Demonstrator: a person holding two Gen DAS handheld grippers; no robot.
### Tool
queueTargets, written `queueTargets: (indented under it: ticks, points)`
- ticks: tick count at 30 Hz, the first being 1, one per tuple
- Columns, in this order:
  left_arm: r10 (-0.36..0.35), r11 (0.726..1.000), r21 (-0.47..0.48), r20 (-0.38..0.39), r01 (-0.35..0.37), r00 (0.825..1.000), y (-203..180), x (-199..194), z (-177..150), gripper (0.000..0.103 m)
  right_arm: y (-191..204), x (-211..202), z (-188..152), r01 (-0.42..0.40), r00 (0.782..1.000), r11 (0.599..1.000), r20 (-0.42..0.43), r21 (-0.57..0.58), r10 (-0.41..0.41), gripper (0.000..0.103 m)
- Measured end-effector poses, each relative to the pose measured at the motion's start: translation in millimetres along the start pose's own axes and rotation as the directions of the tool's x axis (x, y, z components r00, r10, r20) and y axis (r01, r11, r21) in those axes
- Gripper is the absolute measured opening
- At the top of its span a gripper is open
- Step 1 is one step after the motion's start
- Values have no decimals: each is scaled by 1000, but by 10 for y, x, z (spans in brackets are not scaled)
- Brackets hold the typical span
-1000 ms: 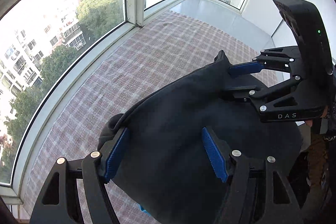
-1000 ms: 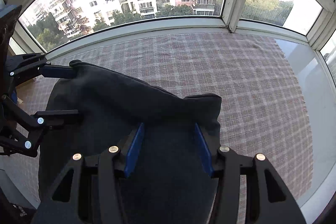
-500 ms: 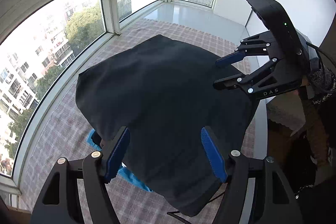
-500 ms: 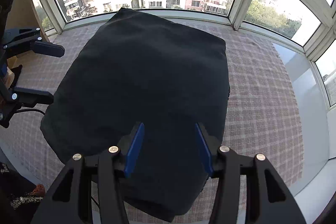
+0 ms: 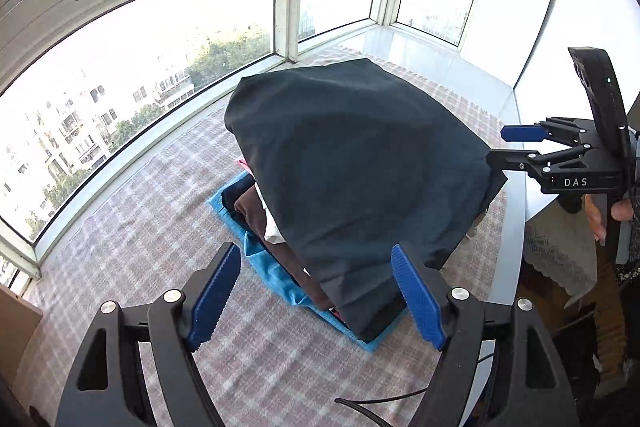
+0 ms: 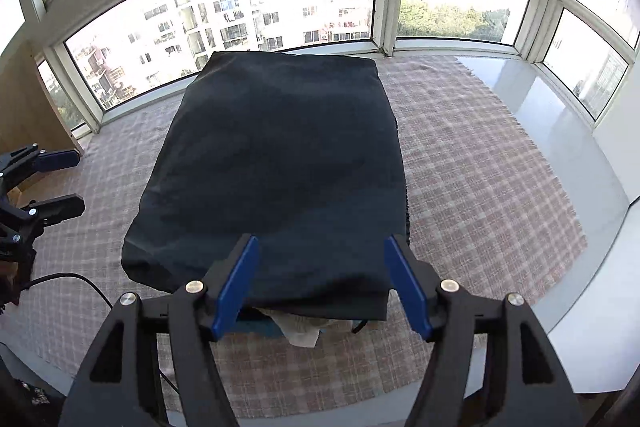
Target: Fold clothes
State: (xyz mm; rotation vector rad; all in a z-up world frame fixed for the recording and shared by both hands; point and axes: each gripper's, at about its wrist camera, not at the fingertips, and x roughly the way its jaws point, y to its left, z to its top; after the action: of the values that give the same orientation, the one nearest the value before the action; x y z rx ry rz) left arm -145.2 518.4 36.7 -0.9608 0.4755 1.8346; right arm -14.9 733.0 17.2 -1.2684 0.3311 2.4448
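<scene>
A dark folded garment (image 6: 276, 167) lies flat and smooth on top of a stack of folded clothes (image 5: 256, 215), which sits on a blue towel (image 5: 276, 271) over the checked cloth (image 6: 480, 179) covering the table. Both the left gripper (image 5: 316, 291) and right gripper (image 6: 320, 287) have their fingers apart, holding nothing, just short of the garment's near edge.

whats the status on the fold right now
Left gripper open, right gripper open, both empty. Dark garment lying folded atop clothes stack. Nothing in the way.
</scene>
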Motion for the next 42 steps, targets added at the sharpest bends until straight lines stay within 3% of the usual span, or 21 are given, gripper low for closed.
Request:
queueTargets:
  ticks: [7, 13, 21, 24, 27, 31, 34, 42]
  points:
    - [98, 995, 1, 79, -98, 992, 14, -601, -634, 77, 902, -381, -470, 69, 994, 997, 83, 42, -72, 67]
    - [87, 996, -18, 98, -85, 991, 187, -1029, -1140, 77, 1660, -742, -907, 65, 990, 993, 118, 95, -76, 67]
    - [99, 995, -44, 109, -95, 989, 484, -1672, -1820, 80, 2513, -1195, -1395, 165, 969, 974, 157, 157, -189, 67]
    - [59, 997, -52, 104, -54, 993, 550, -1891, -2044, 80, 2780, -1372, -1581, 179, 967, 969, 152, 169, -205, 67]
    - [60, 997, -45, 110, -56, 992, 553, -2095, -2230, 81, 2996, -1548, -1755, 197, 960, 964, 163, 177, -226, 67]
    - [117, 993, 15, 133, -120, 984, 462, -2273, -2410, 81, 3237, -1783, -1955, 229, 947, 956, 184, 181, -262, 67]
    - [101, 993, 47, 136, -108, 986, 390, -2387, -2517, 81, 3337, -1885, -2077, 247, 941, 951, 187, 187, -281, 67]
    - [75, 997, 13, 158, -78, 985, 377, -2605, -2738, 82, 3473, -2030, -2346, 258, 938, 944, 182, 208, -296, 67]
